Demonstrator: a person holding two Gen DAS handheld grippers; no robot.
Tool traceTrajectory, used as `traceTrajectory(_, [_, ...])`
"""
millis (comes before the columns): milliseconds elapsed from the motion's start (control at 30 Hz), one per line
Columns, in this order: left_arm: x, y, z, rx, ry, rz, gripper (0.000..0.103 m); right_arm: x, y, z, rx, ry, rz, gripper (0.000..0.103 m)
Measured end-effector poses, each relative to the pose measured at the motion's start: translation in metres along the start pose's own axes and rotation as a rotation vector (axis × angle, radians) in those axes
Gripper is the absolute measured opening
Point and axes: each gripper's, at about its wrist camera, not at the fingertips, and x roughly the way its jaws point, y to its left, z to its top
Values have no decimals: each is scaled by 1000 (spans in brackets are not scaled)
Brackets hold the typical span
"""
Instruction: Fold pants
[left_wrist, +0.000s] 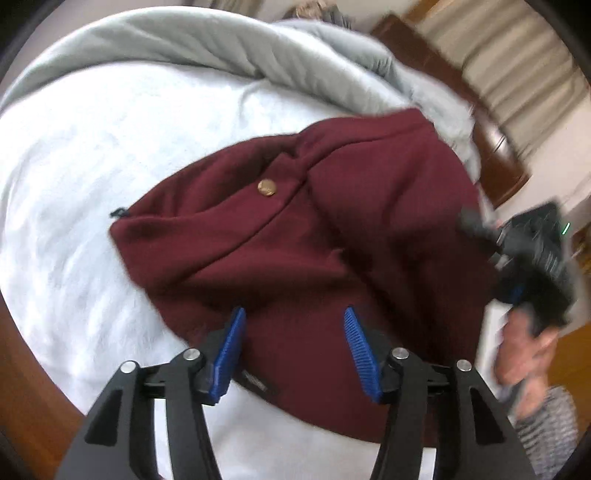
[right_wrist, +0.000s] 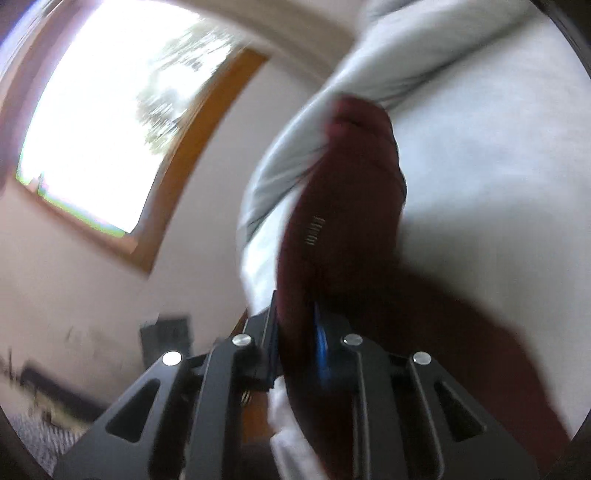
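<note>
your right tool (right_wrist: 295, 317) is clamped on the maroon pants (left_wrist: 314, 240) at the bed (left_wrist: 74, 184) edge, left tool (left_wrist: 293, 321) spread apart above them.

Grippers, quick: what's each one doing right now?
Left gripper: open, above the maroon pants, holding nothing.
Right gripper: shut on the maroon pants.

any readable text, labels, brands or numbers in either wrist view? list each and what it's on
Nothing legible in either view.
Small dark tag at the edge of the maroon pants: too small and blurred to read.
Brass button on the pants: any embossing is too blurred to read.
Pale stitched marks on the pants in the right wrist view: bars, not letters as far as can be told.
</note>
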Motion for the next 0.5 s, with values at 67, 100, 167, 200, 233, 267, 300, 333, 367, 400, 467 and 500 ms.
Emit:
traceTrajectory(67, [-19,9,-6,-55,-40,-68,60,26,16,-13,-61,92,-6,17])
traceTrajectory(100, [-26,13,-8,-74,-54,-88,62,41,21,-23,-86,144,-27,19])
traceTrajectory(167, [-31,16,-11,-86,-51,-142,66,67,23,-37,-100,221,-61,21])
traceTrajectory(200, [-29,18,-12,-94,-39,-169,68,77,22,-44,-95,249,-76,22])
traceTrajectory(233, [-23,21,-11,-109,-17,-192,71,86,22,-51,-92,269,-93,26])
traceTrajectory(267, [-15,24,-10,-132,11,-198,72,91,22,-55,-93,275,-112,27])
traceTrajectory(300, [-7,29,-10,-160,35,-202,72,94,23,-59,-90,275,-124,33])
traceTrajectory(333, [1,33,-9,-187,53,-210,73,92,23,-61,-79,265,-111,42])
traceTrajectory(367, [7,36,-8,-213,64,-211,73,86,25,-64,-69,255,-94,46])
traceTrajectory(400, [10,40,-8,-233,64,-212,72,80,27,-66,-58,244,-75,46])
traceTrajectory(467, [15,39,-3,-249,58,-223,73,60,30,-69,-47,217,-58,50])
traceTrajectory(500, [16,37,0,-247,51,-228,72,51,32,-70,-50,205,-70,50])
